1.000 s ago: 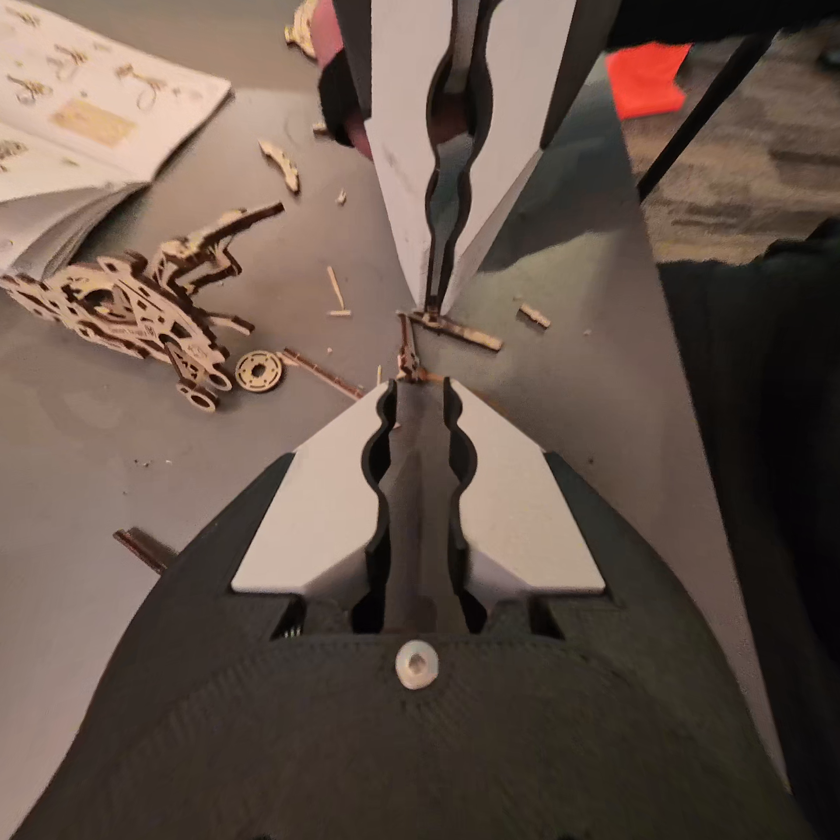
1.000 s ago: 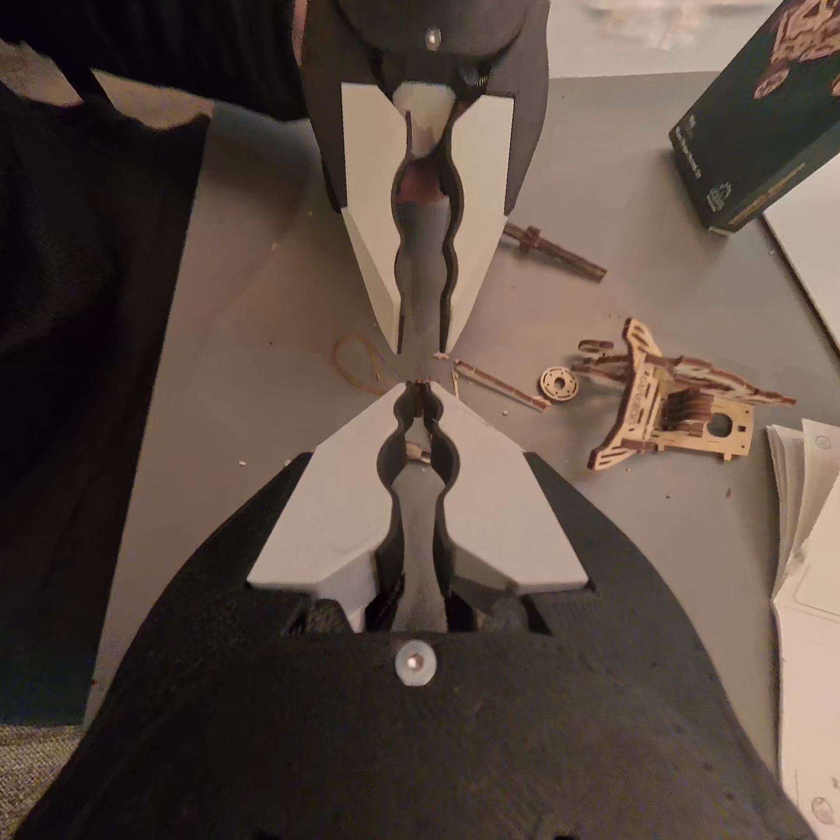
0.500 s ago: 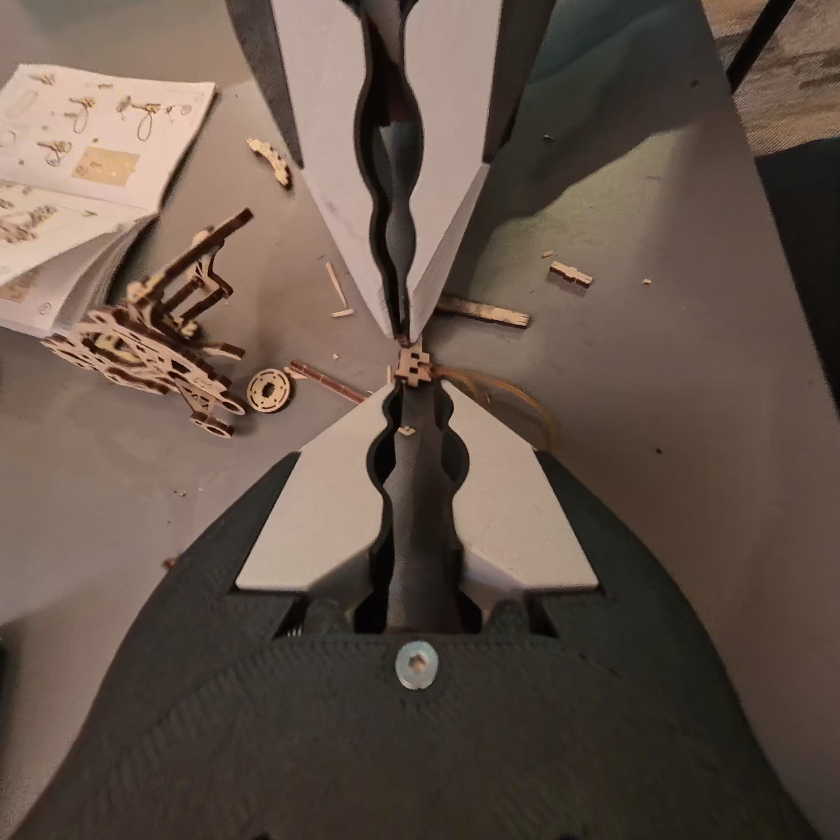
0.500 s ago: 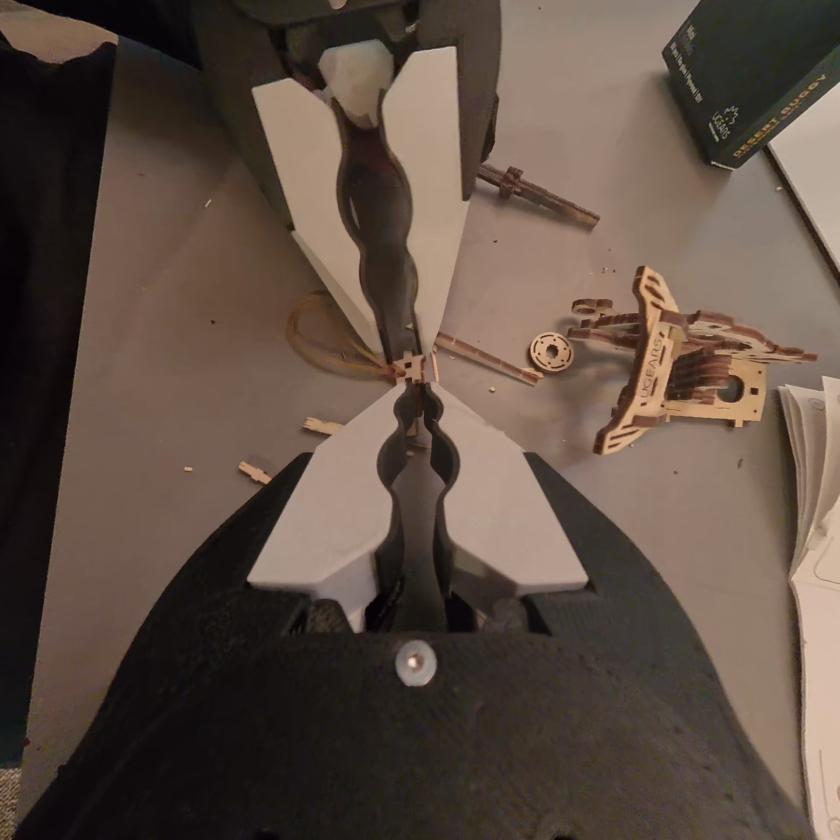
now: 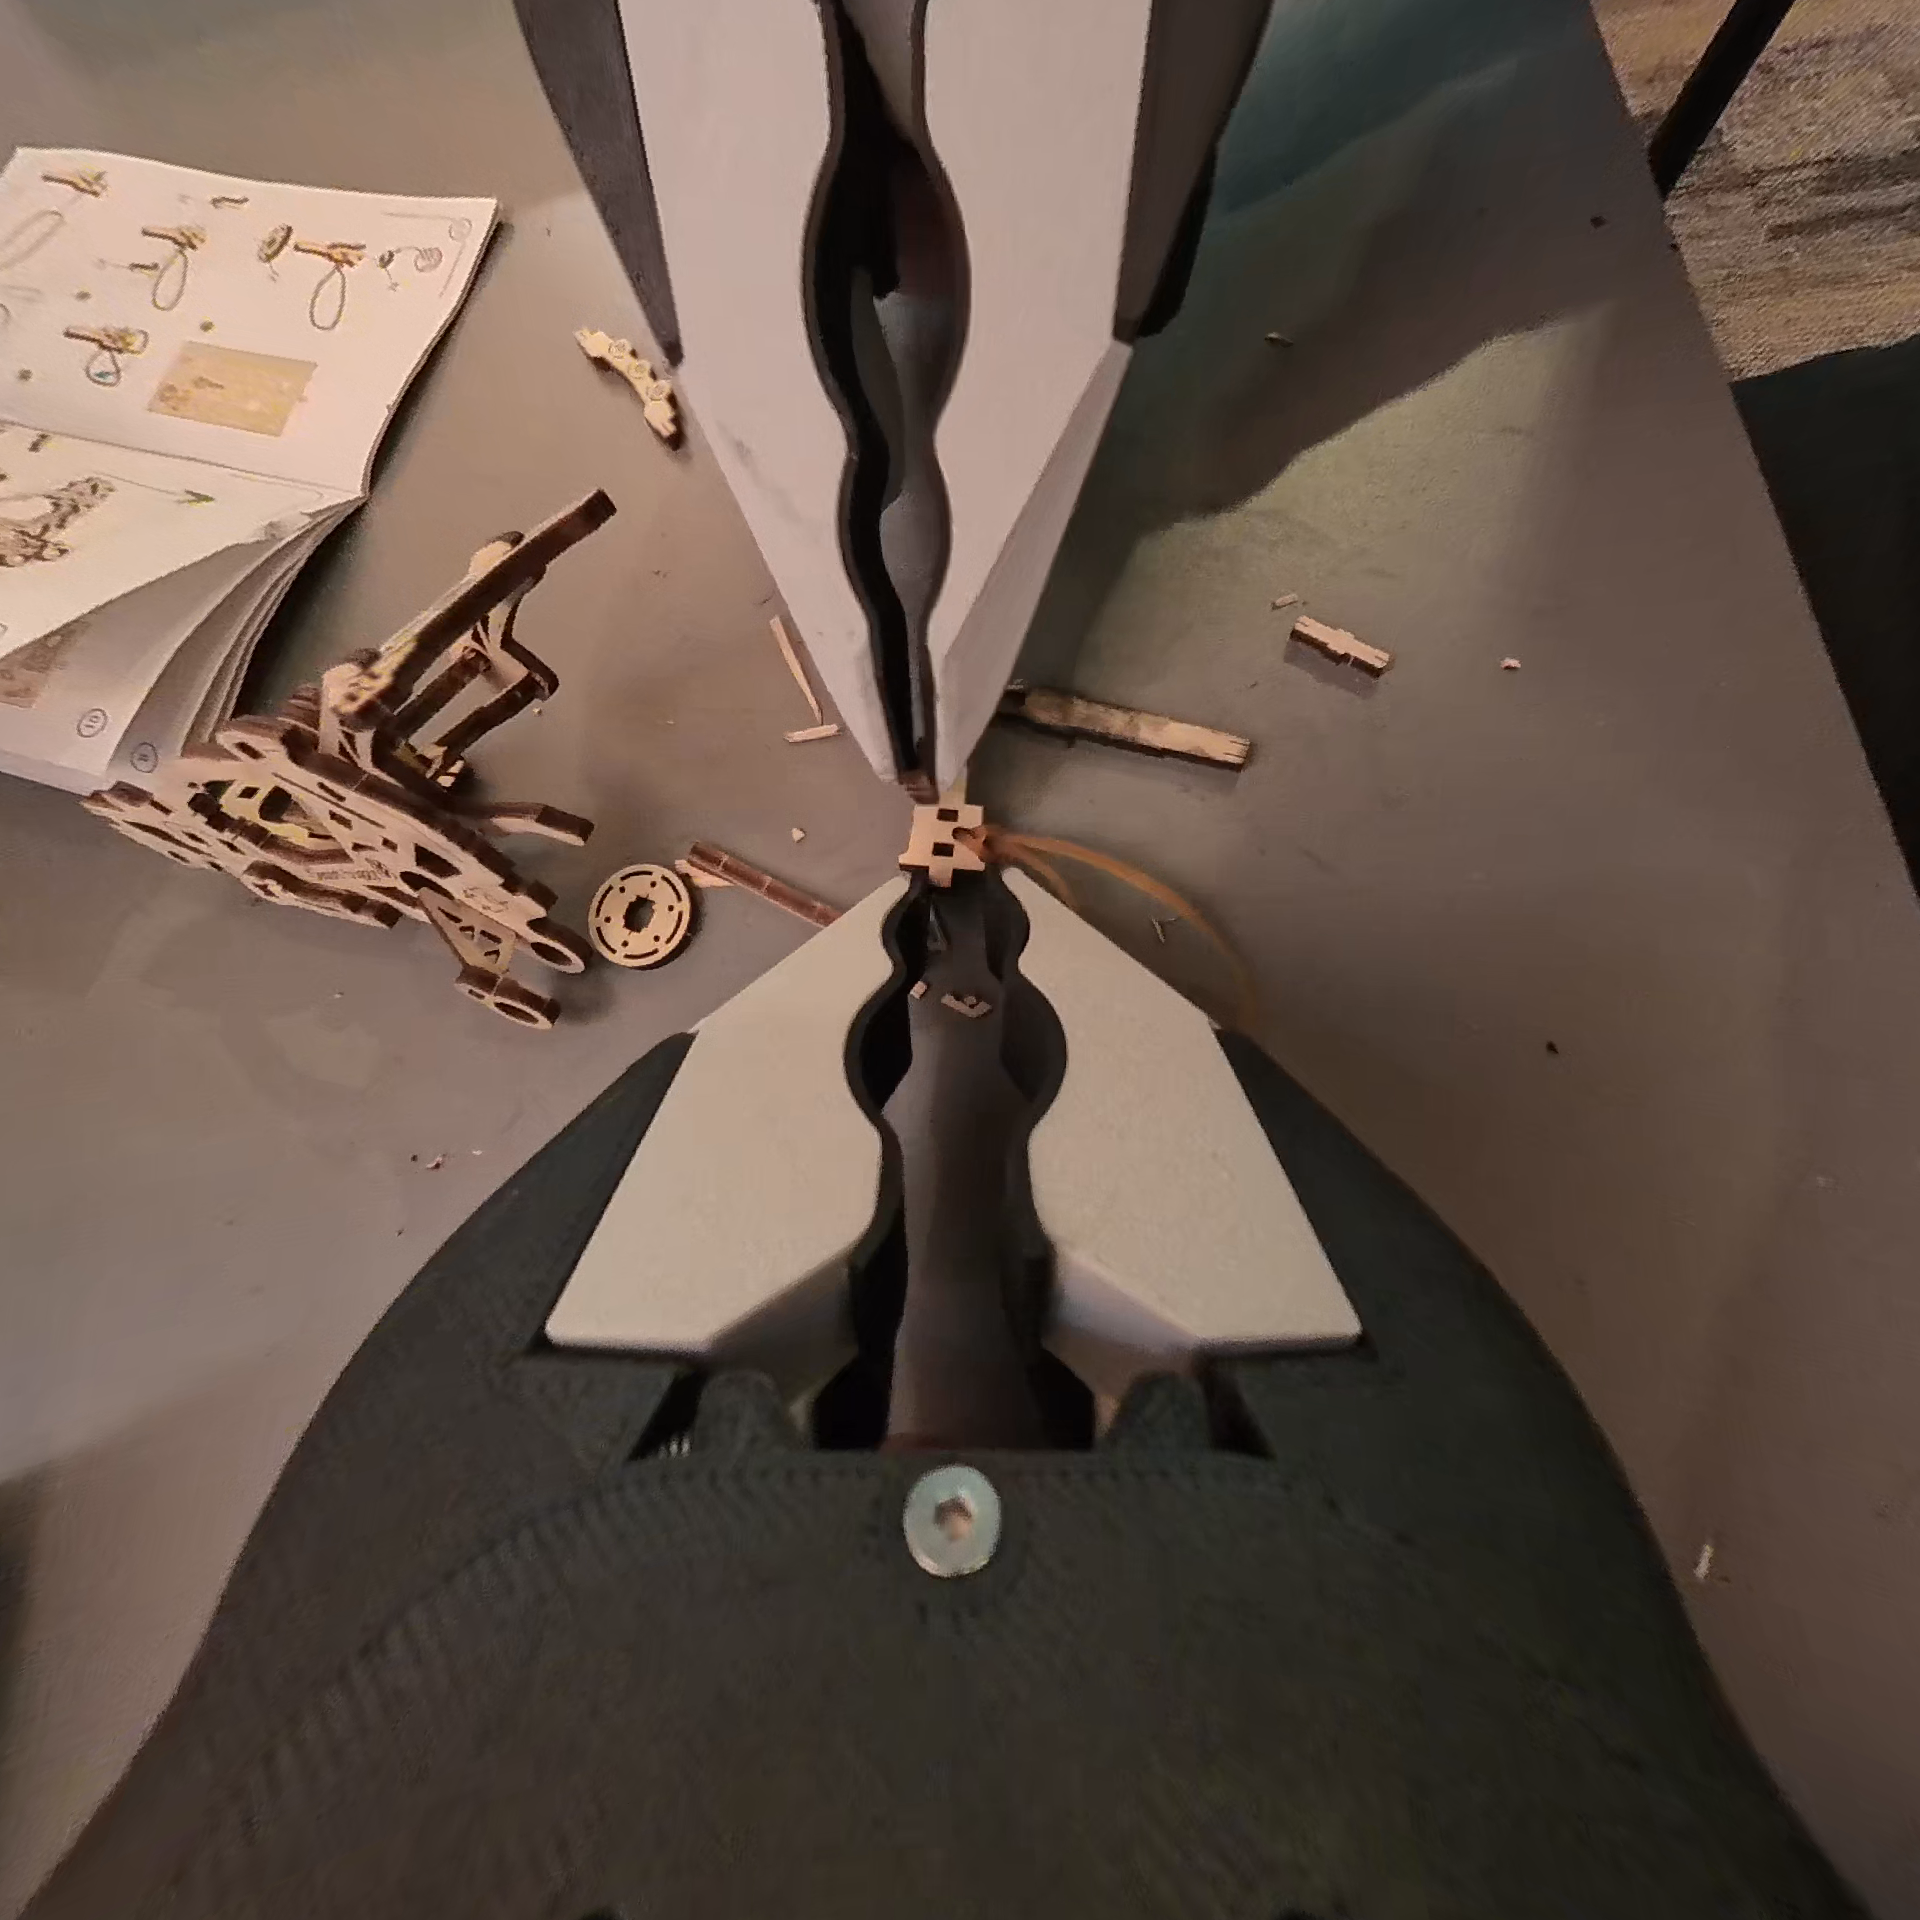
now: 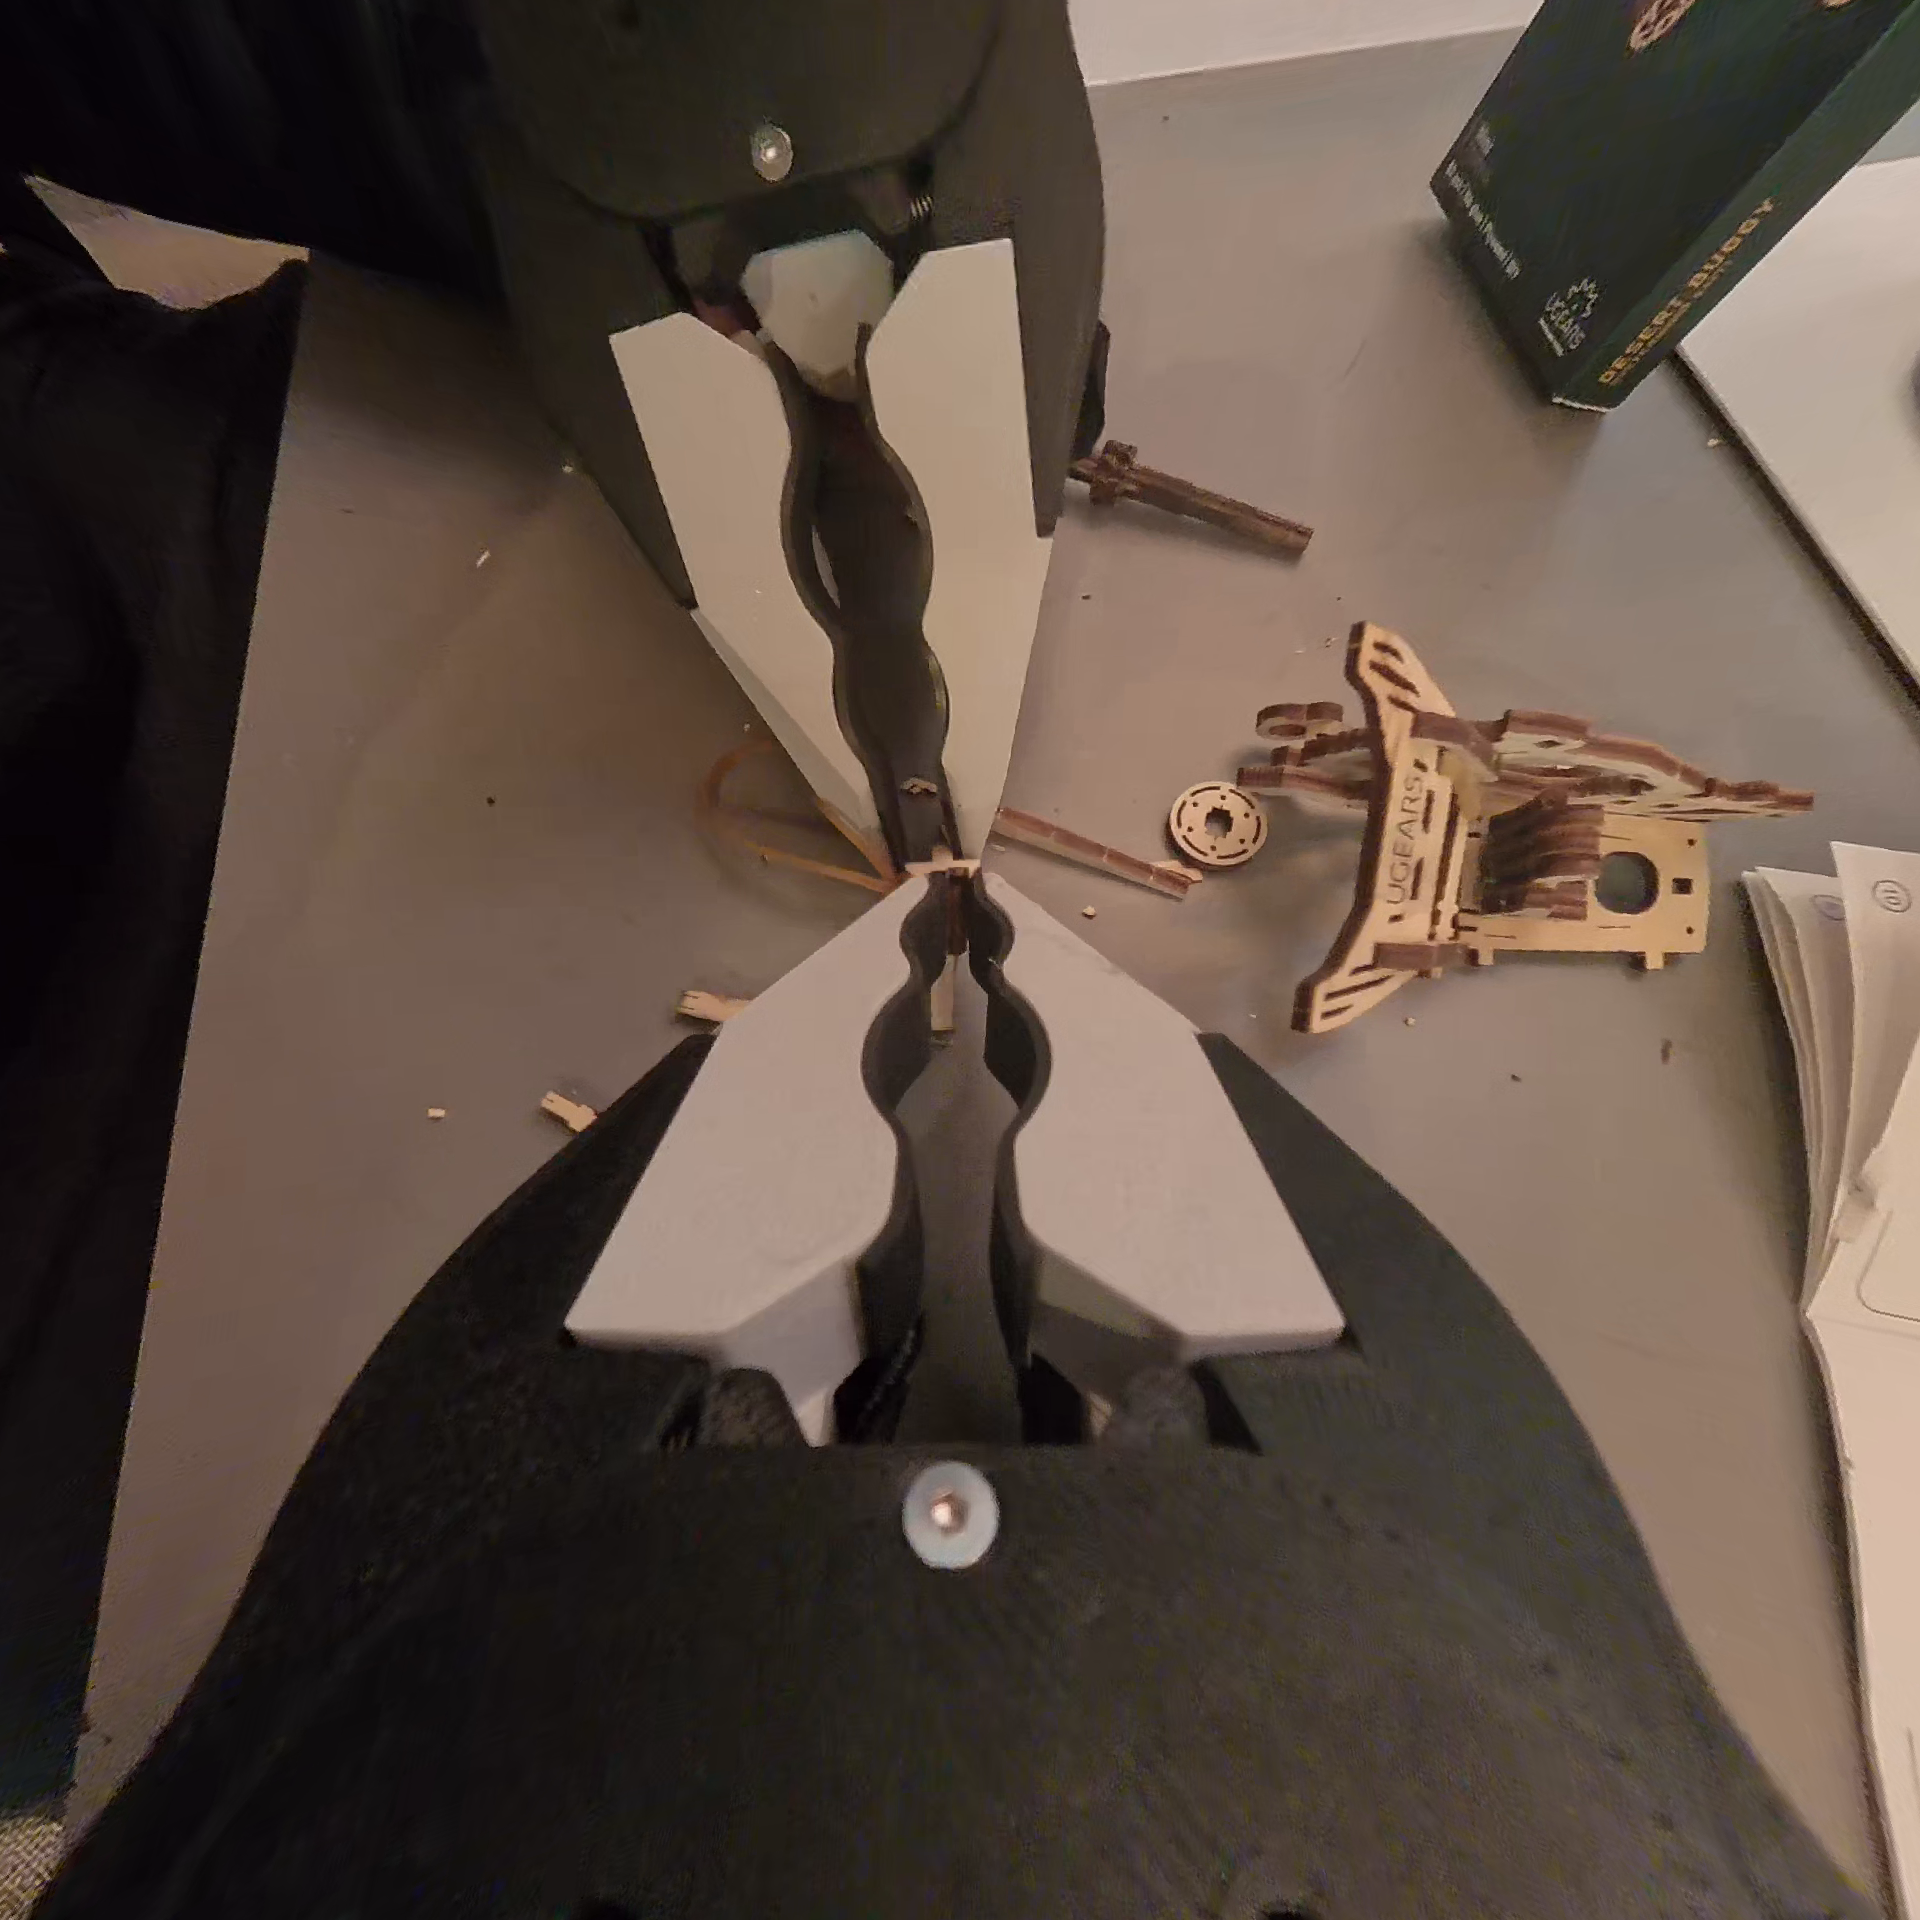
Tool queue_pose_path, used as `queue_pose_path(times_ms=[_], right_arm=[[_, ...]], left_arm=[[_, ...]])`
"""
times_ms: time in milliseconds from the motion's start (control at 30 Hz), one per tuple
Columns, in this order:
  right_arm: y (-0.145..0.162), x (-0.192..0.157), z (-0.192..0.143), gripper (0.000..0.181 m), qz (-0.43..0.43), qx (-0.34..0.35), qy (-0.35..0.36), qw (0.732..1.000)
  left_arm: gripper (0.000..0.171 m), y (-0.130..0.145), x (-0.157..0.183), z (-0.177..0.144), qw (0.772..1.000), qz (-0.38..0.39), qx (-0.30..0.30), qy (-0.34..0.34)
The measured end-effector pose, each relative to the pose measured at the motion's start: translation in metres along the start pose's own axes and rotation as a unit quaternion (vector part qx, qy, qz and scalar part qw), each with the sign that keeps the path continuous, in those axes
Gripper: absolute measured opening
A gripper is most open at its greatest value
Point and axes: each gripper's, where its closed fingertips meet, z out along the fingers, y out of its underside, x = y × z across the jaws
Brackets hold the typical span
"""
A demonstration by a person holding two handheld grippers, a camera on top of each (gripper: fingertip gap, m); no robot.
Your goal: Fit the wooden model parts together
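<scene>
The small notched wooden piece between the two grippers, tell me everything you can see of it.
The small notched wooden piece is pale, thin laser-cut wood with stepped, dark-edged notches. It hangs above the grey table, pinched between the tips of the left gripper below it and the right gripper above it, both shut on it. In the right wrist view it shows edge-on as a thin sliver. A tan rubber band lies on the table behind it.

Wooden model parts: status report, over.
Left tongs shut on small notched piece. Right tongs shut, tip to tip on it. Rubber band on table beneath; nothing blocking.
</scene>
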Motion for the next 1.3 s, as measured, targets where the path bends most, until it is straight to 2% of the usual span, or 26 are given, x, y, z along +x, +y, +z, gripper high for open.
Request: queue_pose_path(times_ms=[133, 567, 967, 1133, 1300], right_arm=[[0.0027, -0.001, 0.0058, 0.0, -0.023, -0.014, 0.011, 1.0], [0.0053, -0.001, 0.0079, 0.0, -0.024, -0.044, 0.01, 0.999], [0.0058, -0.0004, 0.0089, 0.0, -0.045, -0.093, 0.03, 0.994], [0.007, -0.0001, 0.0091, 0.0, -0.073, -0.139, 0.042, 0.987], [0.0079, 0.0, 0.0092, 0.0, -0.067, -0.18, 0.036, 0.981]], left_arm=[[0.008, -0.0006, -0.0002, 0.0006, 1.0, -0.011, 0.001, 0.011], [0.008, -0.002, 0.0002, 0.0015, 0.998, -0.04, 0.005, 0.054], [0.008, -0.0018, 0.0005, 0.0015, 0.998, -0.035, 0.005, 0.059], [0.008, -0.0019, 0.0003, 0.0016, 0.998, -0.032, 0.005, 0.059], [0.008, -0.0019, 0.0003, 0.0019, 0.998, -0.026, 0.005, 0.056]])
